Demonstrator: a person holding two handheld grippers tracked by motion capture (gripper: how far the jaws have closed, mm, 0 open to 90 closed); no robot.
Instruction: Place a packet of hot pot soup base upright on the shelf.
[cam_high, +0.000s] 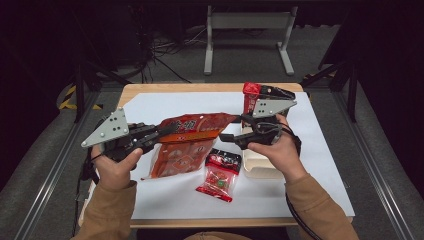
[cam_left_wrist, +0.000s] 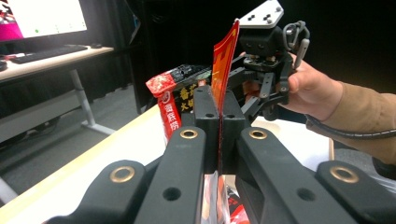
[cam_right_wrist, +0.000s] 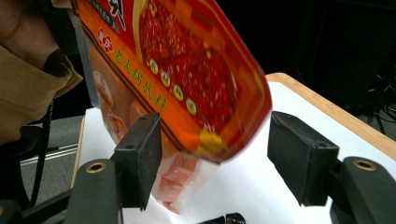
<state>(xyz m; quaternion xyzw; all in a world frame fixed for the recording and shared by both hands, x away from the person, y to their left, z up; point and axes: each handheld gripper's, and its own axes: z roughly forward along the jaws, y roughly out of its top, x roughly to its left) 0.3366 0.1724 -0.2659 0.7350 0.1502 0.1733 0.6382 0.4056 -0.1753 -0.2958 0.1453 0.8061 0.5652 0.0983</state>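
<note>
A large red-and-orange sauce pouch (cam_high: 192, 131) with printed characters and a picture of a red dish is held off the white-covered counter (cam_high: 320, 165), one edge clamped flat between the shut jaws of the left tongs (cam_left_wrist: 218, 119). Its other end is seen between the spread jaws of the right tongs (cam_right_wrist: 215, 156), untouched by either pad, and it is tilted.

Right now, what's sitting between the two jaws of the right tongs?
The free corner of the big orange-red pouch hangs between the open jaws of the right tongs, touching neither pad as far as the right gripper view shows.
</note>
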